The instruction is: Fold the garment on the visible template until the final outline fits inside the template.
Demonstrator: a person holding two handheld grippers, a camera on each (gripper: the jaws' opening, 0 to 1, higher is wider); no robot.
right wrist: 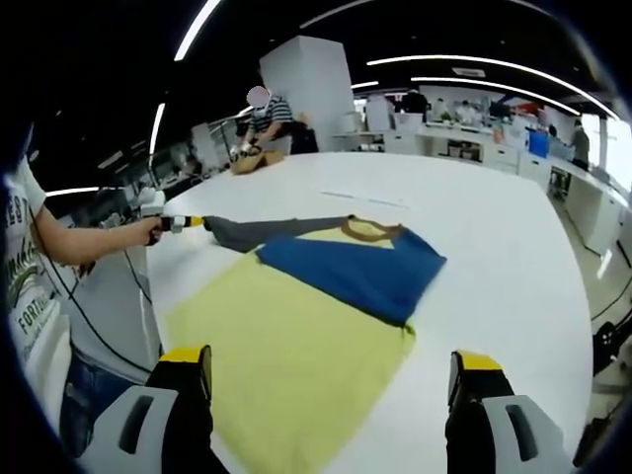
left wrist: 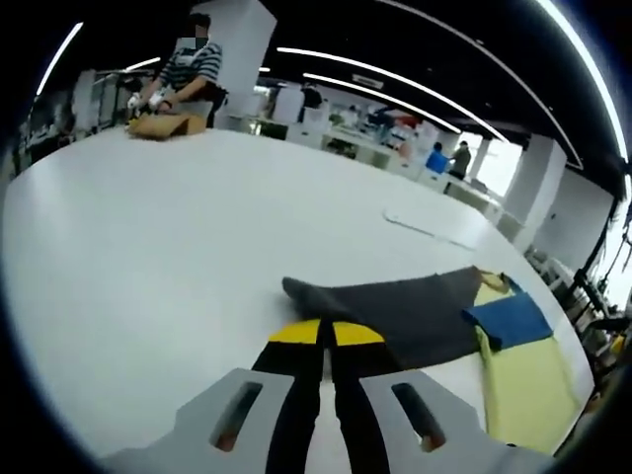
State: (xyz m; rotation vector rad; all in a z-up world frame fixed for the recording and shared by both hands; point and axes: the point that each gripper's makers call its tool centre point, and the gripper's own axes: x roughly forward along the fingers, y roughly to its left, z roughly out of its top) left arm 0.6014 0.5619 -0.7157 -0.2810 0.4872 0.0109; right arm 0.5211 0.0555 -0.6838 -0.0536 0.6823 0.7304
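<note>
Garment (right wrist: 346, 262) fabric in blue, with a grey sleeve (right wrist: 267, 231) and a tan collar, is seen in the middle of the right gripper view, spread over the upper part of a yellow template (right wrist: 286, 365) that lies on the white tabletop (right wrist: 494, 227). In that view the right gripper (right wrist: 331, 380) rises from the bottom edge with its yellow-tipped jaws spread wide apart, nothing held between them; the garment lies ahead of them, above the bare yellow area of the template, and is not touched by them. At the left of the same view the left gripper (right wrist: 188, 222) is held by a person's hand (right wrist: 150, 229), its yellow tip at the end of the grey sleeve. In the left gripper view the left gripper (left wrist: 326, 334) rises from the bottom centre with its jaws pressed close together; the end of the grey sleeve (left wrist: 395, 306) is seen just beyond their yellow tips, and whether the cloth is actually pinched cannot be told. The blue part of the garment (left wrist: 509, 318) and the yellow template (left wrist: 523, 385) are seen at the lower right of that view. At the upper left, at the far side of the tabletop (left wrist: 178, 247), a person in a striped shirt (left wrist: 188, 74) is seen beside a brown object (left wrist: 163, 123).
</note>
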